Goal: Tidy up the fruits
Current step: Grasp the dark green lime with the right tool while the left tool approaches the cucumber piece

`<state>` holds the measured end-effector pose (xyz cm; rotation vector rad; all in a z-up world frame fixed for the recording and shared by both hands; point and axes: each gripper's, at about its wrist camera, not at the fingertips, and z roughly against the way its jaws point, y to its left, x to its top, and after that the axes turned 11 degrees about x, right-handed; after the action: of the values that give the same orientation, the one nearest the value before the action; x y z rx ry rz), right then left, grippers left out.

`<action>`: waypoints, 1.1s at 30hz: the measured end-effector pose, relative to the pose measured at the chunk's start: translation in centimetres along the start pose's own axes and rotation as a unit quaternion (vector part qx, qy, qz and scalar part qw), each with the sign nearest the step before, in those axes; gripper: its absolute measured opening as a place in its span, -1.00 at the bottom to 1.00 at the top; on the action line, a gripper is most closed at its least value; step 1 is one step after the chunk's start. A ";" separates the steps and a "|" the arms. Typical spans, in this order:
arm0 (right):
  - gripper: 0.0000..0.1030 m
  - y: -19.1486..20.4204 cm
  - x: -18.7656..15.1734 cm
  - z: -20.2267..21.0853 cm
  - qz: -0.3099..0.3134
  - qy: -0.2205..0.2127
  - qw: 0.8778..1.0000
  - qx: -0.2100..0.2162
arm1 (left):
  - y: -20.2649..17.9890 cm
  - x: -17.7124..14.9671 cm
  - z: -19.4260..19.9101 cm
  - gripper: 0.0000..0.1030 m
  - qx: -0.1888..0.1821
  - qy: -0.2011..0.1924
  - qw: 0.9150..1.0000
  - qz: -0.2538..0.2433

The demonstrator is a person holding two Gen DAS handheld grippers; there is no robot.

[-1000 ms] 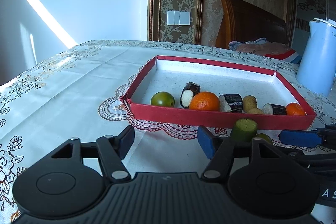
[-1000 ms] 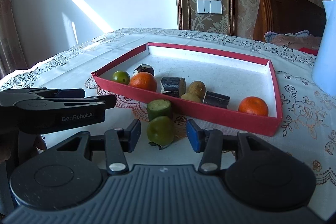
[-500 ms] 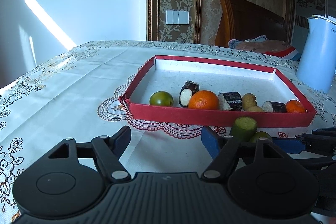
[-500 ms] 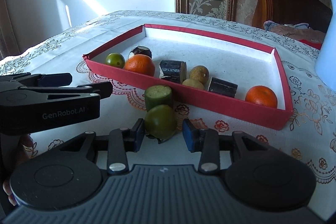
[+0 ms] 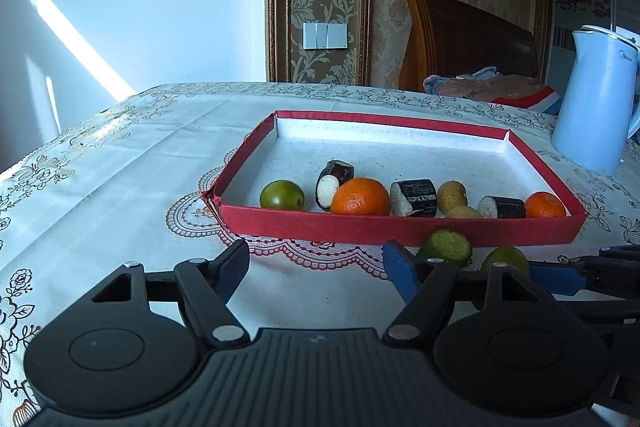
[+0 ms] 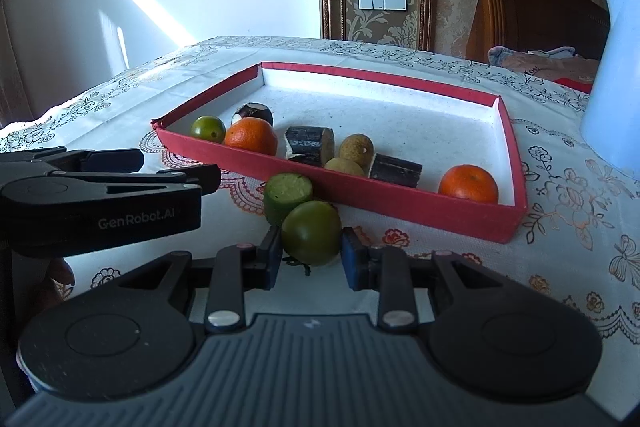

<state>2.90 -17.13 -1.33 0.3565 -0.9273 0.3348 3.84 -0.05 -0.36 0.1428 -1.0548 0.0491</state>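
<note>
My right gripper (image 6: 310, 253) is shut on a round green fruit (image 6: 311, 231) on the tablecloth, just in front of the red tray (image 6: 400, 199). A cut green piece (image 6: 287, 195) stands between that fruit and the tray wall. Inside the tray lie another green fruit (image 6: 207, 128), two oranges (image 6: 251, 141) (image 6: 468, 183), dark cut pieces (image 6: 310, 145) and small brownish fruits (image 6: 356, 150). My left gripper (image 5: 316, 267) hovers open over bare cloth to the left, nothing between its fingers. From the left wrist view the held green fruit (image 5: 505, 259) shows beside the right gripper's blue pad (image 5: 558, 277).
A pale blue kettle (image 5: 596, 103) stands right of the tray. A wooden headboard (image 5: 468, 39) and bedding lie beyond the table's far edge. White patterned tablecloth (image 5: 120, 163) spreads to the left of the tray.
My right gripper's jaws closed on the green fruit, which stood loose between them a second ago. The left gripper stayed where it was, still open.
</note>
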 end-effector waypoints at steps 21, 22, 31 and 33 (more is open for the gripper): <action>-0.42 -4.7 -1.2 2.7 -0.066 -0.029 0.997 -0.016 | -4.1 -0.2 0.5 0.43 -0.057 0.002 0.997 -0.054; -0.42 -4.8 -1.2 2.9 -0.068 -0.031 0.997 -0.017 | -4.4 -0.3 0.7 0.43 -0.061 -0.001 0.996 -0.060; -0.42 -6.0 -1.5 3.9 -0.091 -0.050 0.994 -0.026 | -6.6 0.1 -0.3 0.43 -0.059 0.015 0.995 -0.077; -0.42 -6.1 -1.6 4.0 -0.093 -0.051 0.994 -0.026 | -6.8 0.2 -0.8 0.42 -0.055 0.026 0.995 -0.074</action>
<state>1.80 -24.51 -1.36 0.4126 -0.9934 0.1215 5.40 -6.66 -1.20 0.1198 -0.9902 -0.1386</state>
